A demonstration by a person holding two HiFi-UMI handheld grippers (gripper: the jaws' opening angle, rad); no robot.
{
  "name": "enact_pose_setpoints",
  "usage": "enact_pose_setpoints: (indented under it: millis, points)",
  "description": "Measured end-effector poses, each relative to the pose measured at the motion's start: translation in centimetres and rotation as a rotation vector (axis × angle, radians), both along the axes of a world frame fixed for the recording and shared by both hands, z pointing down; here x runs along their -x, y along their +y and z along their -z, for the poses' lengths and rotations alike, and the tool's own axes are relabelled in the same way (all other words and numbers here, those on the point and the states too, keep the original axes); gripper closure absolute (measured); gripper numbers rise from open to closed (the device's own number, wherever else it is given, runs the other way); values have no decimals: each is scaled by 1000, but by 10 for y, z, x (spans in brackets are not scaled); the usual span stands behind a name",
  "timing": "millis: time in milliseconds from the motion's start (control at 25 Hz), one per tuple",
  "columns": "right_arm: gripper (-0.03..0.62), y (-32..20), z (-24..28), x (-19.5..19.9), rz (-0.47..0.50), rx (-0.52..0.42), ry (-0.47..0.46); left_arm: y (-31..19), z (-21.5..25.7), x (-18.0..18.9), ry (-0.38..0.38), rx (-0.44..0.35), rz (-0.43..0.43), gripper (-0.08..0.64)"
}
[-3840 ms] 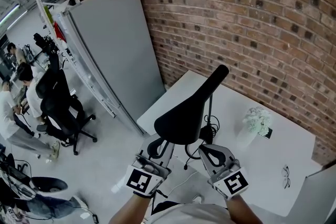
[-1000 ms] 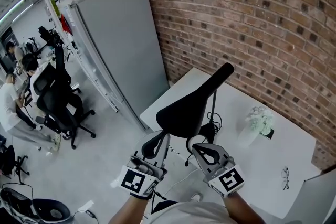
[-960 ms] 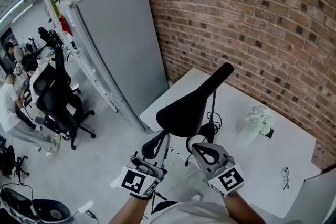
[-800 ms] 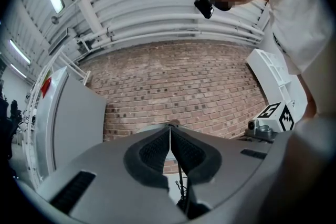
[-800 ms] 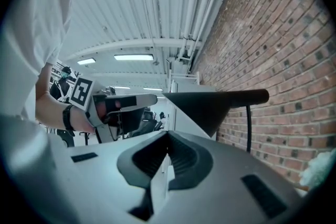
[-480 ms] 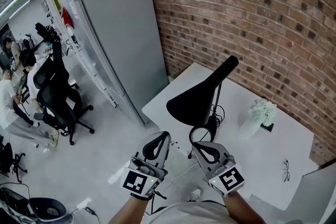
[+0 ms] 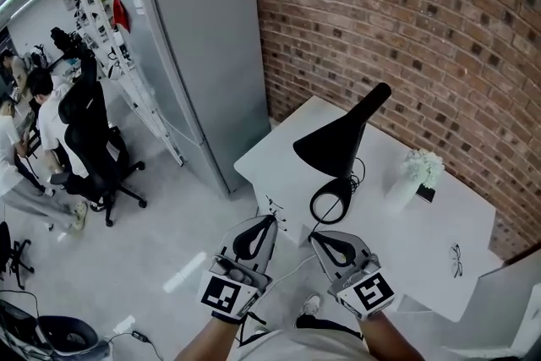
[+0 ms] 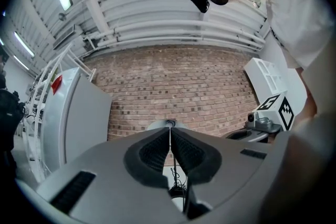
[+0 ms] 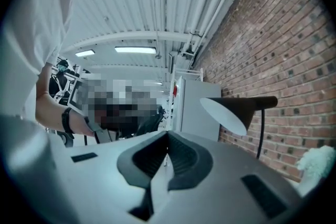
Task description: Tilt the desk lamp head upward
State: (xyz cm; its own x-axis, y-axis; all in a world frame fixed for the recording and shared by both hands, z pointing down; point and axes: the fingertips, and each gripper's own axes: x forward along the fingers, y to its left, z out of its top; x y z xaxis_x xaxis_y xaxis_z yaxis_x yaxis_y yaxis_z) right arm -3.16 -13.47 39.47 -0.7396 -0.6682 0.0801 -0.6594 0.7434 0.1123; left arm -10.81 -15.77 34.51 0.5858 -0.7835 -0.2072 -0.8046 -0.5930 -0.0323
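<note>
Fingers on both of your grippers are closed and hold nothing: on the left gripper (image 7: 264, 226) the pads (image 8: 152, 153) meet along one thin line, and on the right gripper (image 7: 321, 241) the pads (image 9: 182, 157) also touch, with only air in front of them. What has changed is your distance. A second ago both grippers were just below the lamp head (image 7: 338, 146), close to its dark shade; now they hang over the floor, apart from the white desk (image 7: 279, 169), and the whole desk has moved further from you in the head view. The desk lamp itself stands near the desk's nearest edge, toward its left corner, with its ring base (image 7: 331, 203) flat on the top and the cable beside it. Its head is slanted, the narrow end raised toward the brick wall (image 7: 439, 30), and in the right gripper view the pale opening of the shade faces down and outward. I judge that the tilt is already made and that you are stepping away, not preparing a new grip. The small flower vase (image 7: 414, 175) stays upright, well apart from the lamp.
</note>
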Motion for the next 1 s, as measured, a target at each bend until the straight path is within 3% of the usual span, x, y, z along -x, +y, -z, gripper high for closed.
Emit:
enact_pose_setpoints:
  millis: [480, 1000]
  points:
    - [577, 74, -10, 35, -60, 12, -2, 73, -17, 44, -21, 29, -20, 546]
    - [577, 117, -21, 45, -63, 10, 24, 116, -35, 49, -6, 42, -30, 546]
